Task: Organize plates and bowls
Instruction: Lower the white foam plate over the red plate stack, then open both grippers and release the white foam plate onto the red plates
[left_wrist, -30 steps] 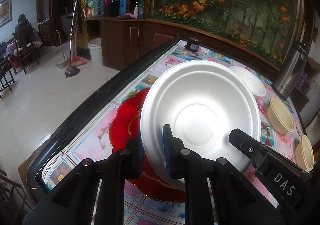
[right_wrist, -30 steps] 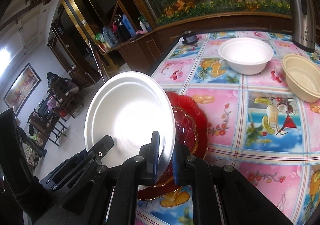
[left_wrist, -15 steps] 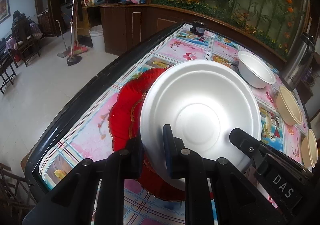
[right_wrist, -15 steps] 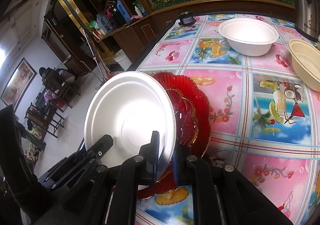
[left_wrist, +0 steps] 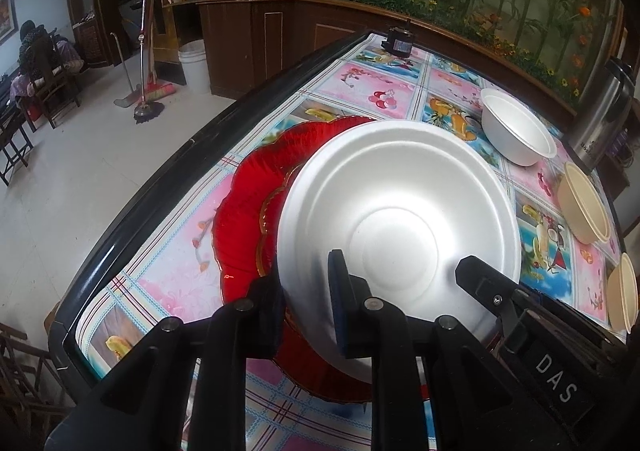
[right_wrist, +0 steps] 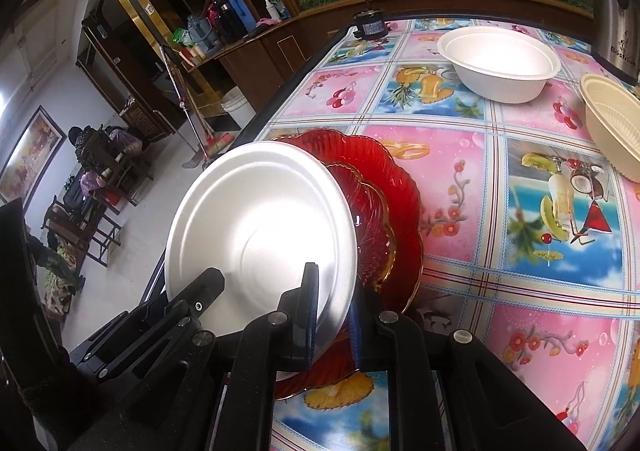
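White plate (left_wrist: 400, 227) hangs tilted over the red plates (left_wrist: 248, 219), near edge low, far edge raised — not yet seated on them. Left gripper (left_wrist: 308, 299) pinches the plate's near rim; right gripper (right_wrist: 332, 315) pinches the same rim just beside it, both ahead-and-below grips. Equal reach, neither hand nearer. Relative to the red plates: white bowl (right_wrist: 498, 63) well beyond, beige bowl (right_wrist: 612, 131) further right. Next looks like lower and let go.
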